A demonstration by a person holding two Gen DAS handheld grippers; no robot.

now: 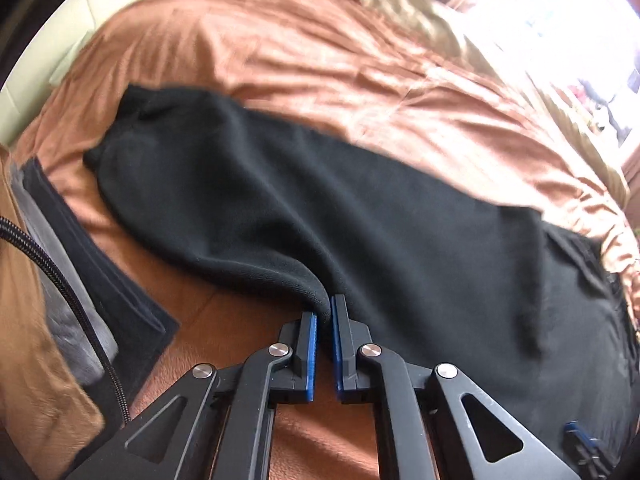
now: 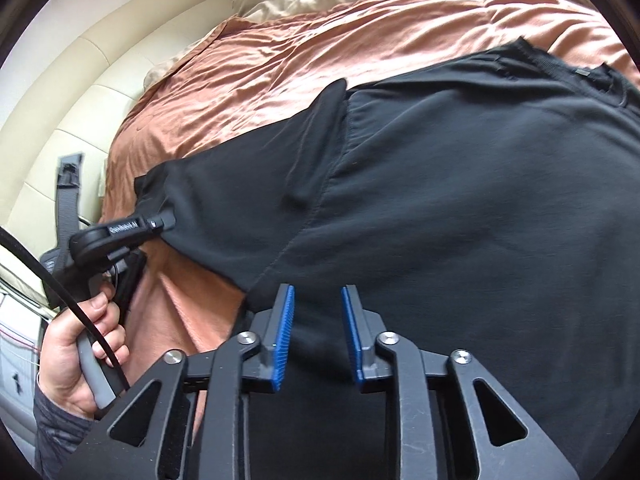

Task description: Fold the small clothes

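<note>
Black knit garment, soft and matte, lies spread across a rumpled copper-orange satin bedspread on a bed. From the left wrist, the left gripper is clenched on a raised fold at the garment's near edge, the cloth pinched between its blue ribbed pads. A braided black cable runs down the left side, beside a dark strap.

From the right wrist, the same garment fills the middle and right, a seam running down it. The right gripper hovers just above the cloth, jaws apart, pads clear of the fabric, grasping nothing. Farther left, the left gripper clamps the garment's edge, a hand around its grey handle. A cream padded headboard curves behind
</note>
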